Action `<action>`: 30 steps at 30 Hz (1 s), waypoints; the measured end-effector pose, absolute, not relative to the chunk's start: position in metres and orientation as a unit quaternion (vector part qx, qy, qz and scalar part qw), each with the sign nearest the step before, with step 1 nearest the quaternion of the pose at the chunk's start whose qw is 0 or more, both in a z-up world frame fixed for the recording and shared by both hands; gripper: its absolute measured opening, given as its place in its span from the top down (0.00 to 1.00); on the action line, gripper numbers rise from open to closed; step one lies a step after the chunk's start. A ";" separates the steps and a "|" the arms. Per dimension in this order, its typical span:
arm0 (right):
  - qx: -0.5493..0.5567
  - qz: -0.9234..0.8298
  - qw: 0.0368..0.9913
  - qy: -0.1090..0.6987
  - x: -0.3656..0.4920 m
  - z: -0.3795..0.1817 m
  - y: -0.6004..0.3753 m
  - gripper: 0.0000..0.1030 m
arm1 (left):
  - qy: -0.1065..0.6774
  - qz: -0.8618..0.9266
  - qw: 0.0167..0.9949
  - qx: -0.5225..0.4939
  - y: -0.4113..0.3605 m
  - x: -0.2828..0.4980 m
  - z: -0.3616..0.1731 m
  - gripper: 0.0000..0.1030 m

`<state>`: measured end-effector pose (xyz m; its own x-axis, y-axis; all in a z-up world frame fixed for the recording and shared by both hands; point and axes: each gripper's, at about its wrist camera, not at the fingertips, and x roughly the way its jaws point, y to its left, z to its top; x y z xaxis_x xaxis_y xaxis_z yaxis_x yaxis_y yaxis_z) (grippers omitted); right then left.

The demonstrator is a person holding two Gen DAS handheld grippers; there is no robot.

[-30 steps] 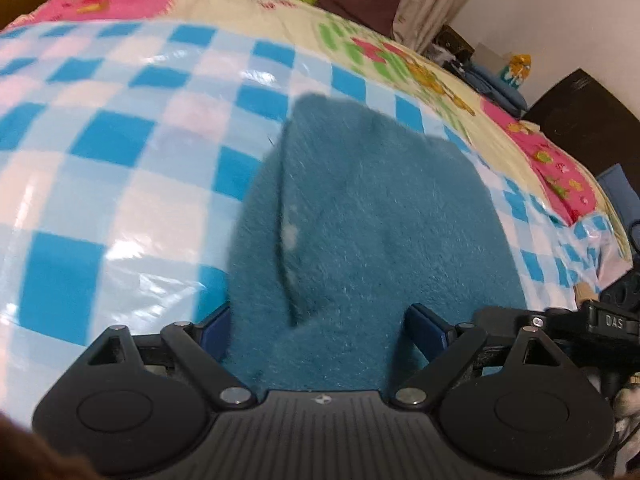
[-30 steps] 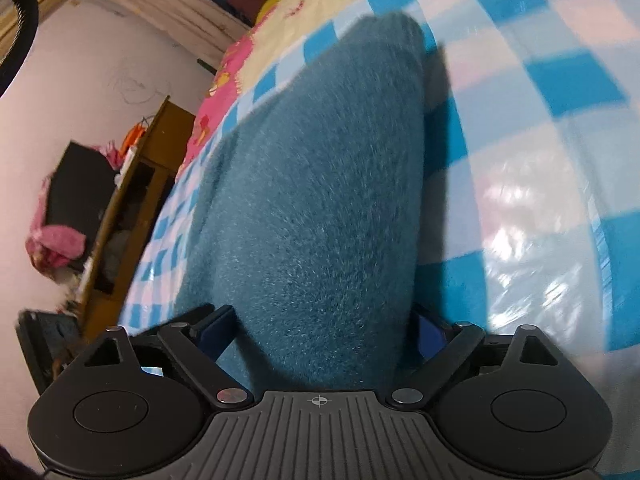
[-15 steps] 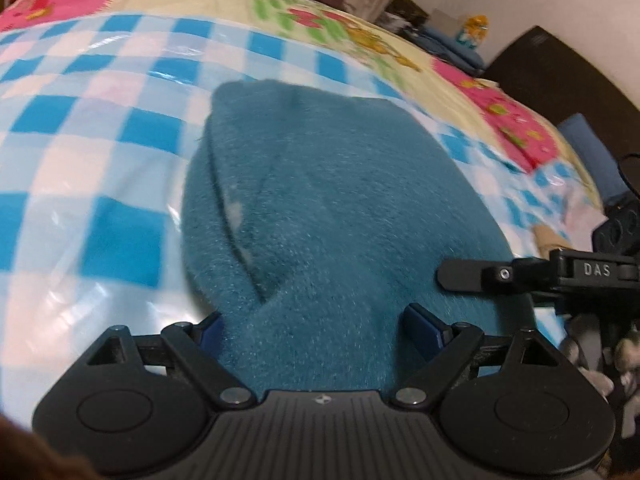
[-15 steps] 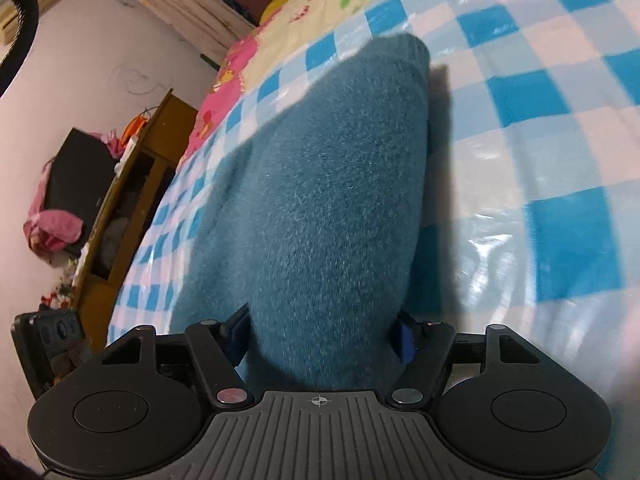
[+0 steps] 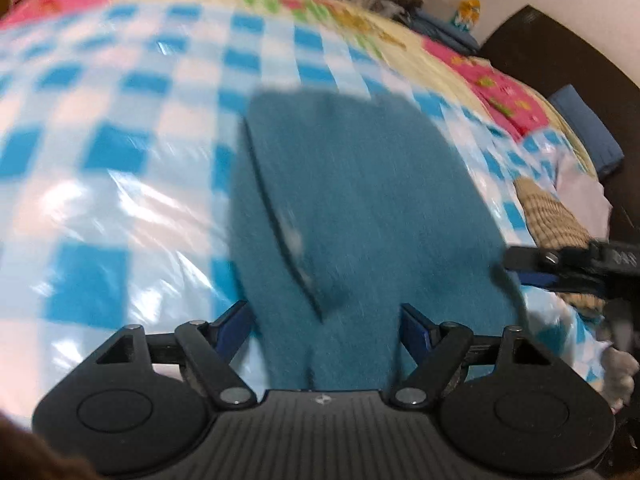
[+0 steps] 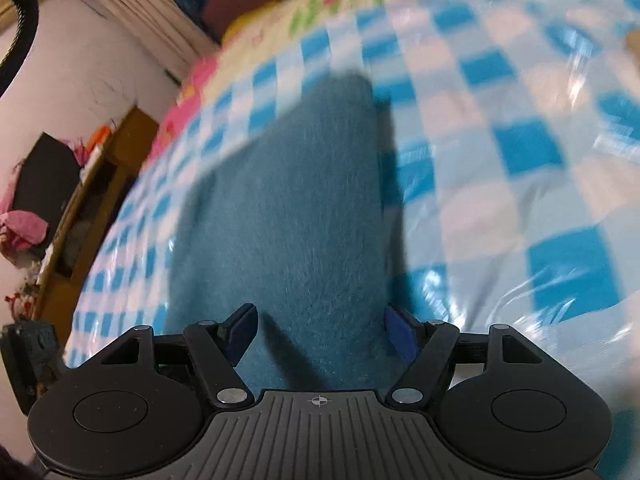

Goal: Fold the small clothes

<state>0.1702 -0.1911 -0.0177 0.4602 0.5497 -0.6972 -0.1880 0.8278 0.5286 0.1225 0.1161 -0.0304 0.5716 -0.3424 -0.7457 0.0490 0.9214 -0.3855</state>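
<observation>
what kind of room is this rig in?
Likely a bedroom at home: the teal fleece garment lies on a blue-checked plastic sheet over a floral quilt, with a wooden cabinet by the wall.

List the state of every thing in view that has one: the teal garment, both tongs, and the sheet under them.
Teal fleece garment: folded over, one layer lapped on another, lying on the sheet.
Left tongs: open, fingers straddling the garment's near edge.
Right tongs: open, astride the garment's near end.
Blue checked plastic sheet: spread flat, glossy, wrinkled.
</observation>
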 end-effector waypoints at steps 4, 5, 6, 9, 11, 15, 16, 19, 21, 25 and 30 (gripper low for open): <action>0.162 0.244 0.848 0.442 0.151 0.003 -0.181 0.30 | 0.410 -0.090 0.896 -0.146 0.121 0.127 -0.007 0.20; 0.154 0.255 0.849 0.437 0.145 0.006 -0.174 0.30 | 0.402 -0.088 0.899 -0.146 0.121 0.133 -0.004 0.20; 0.145 0.271 0.848 0.433 0.141 0.008 -0.166 0.30 | 0.398 -0.088 0.901 -0.147 0.118 0.142 -0.001 0.20; 0.130 0.332 0.821 0.446 0.125 0.004 -0.135 0.33 | 0.405 -0.070 0.905 -0.111 0.110 0.170 -0.005 0.20; 0.113 0.359 0.806 0.457 0.119 -0.003 -0.112 0.34 | 0.418 -0.044 0.905 -0.064 0.103 0.187 -0.014 0.22; 0.088 0.390 0.790 0.465 0.119 -0.019 -0.072 0.36 | 0.437 -0.025 0.897 -0.066 0.112 0.204 -0.032 0.21; 0.089 0.396 0.783 0.472 0.123 -0.024 -0.064 0.39 | 0.436 -0.024 0.897 -0.071 0.114 0.206 -0.033 0.21; 0.077 0.408 0.773 0.480 0.133 -0.033 -0.041 0.42 | 0.432 -0.022 0.899 -0.067 0.116 0.207 -0.033 0.21; 0.056 0.410 0.775 0.477 0.137 -0.036 -0.029 0.43 | 0.422 -0.018 0.905 -0.038 0.109 0.206 -0.033 0.21; 0.053 0.395 0.772 0.495 0.146 -0.057 -0.020 0.48 | 0.430 -0.021 0.902 -0.047 0.116 0.214 -0.039 0.21; 0.056 0.398 0.769 0.497 0.148 -0.047 -0.020 0.48 | 0.432 -0.034 0.893 -0.118 0.138 0.212 -0.043 0.21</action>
